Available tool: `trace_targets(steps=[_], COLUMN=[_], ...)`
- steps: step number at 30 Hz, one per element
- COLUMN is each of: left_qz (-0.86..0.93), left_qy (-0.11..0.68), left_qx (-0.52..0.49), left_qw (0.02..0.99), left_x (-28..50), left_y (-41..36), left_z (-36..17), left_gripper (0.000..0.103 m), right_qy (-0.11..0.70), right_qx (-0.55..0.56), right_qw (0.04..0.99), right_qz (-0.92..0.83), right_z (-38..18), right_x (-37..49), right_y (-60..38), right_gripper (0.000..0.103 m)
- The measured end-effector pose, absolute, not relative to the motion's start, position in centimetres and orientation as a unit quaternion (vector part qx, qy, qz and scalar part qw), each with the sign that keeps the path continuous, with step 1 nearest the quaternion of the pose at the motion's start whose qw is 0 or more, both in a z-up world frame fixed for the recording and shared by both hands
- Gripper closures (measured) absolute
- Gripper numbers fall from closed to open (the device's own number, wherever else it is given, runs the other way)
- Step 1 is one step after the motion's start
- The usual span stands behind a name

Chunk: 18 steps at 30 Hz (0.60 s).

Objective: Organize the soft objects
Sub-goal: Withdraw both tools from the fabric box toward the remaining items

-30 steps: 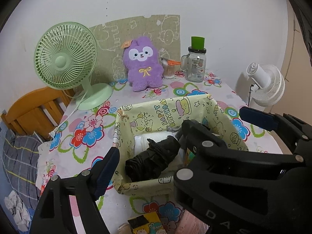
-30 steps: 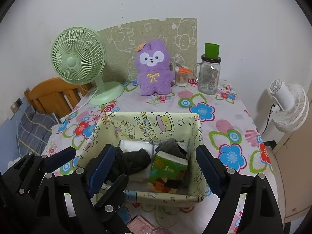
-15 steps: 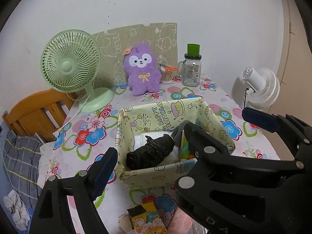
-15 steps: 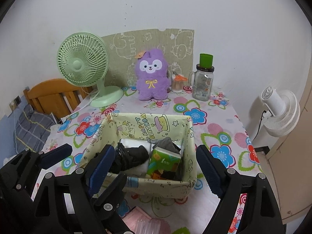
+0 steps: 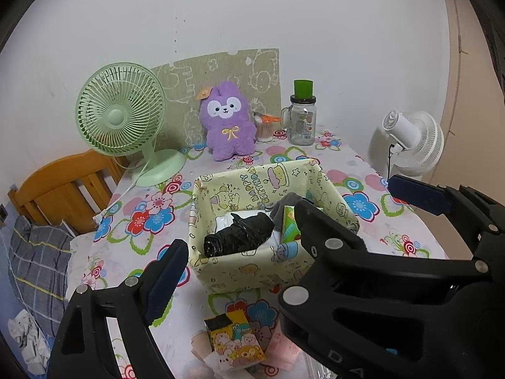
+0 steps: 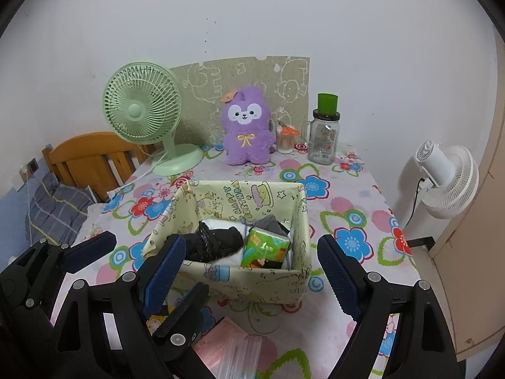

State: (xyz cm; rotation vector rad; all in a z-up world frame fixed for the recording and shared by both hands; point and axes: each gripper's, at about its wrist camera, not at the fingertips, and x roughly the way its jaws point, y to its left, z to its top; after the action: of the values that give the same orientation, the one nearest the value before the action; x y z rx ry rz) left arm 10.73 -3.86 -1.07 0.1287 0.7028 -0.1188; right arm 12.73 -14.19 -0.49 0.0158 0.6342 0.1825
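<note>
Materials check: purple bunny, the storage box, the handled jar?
Purple bunny: plush, fuzzy pile fabric. Storage box: looks like cardboard wrapped in printed yellow paper or fabric, creased at the corners; can't confirm. Handled jar: clear, glossy, likely glass, with a green lid.

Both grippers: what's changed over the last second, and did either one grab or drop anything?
Both have pulled back and up from the yellow fabric box; it looks smaller and farther in each view. The left gripper and right gripper stay open and empty, so nothing was grabbed or released. The black bundle and green tissue pack lie in the box as before, and the purple plush still sits at the back.
</note>
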Motion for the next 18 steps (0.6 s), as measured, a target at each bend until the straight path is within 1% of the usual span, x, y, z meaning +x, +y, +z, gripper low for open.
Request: trace_targets(steps=[6,18], left_qz=[-0.058,-0.056], left_qy=[0.332,0.339], left_qx=[0.066,0.063], left_qw=[0.939,0.937], left_x=[9.2,6.9], left_y=[-3.7,-3.5], left_z=[-0.8,-1.8], left_gripper=[0.013,0.012], right_qy=[0.302,0.303], right_qx=[0.003,0.005], right_qw=[0.949,0.949], right_qz=[0.090,0.091], right_z=[-0.1,-0.8], right_x=[11.2,8.6], right_y=[-14.2,-14.0], right_gripper=[0.015,0.015])
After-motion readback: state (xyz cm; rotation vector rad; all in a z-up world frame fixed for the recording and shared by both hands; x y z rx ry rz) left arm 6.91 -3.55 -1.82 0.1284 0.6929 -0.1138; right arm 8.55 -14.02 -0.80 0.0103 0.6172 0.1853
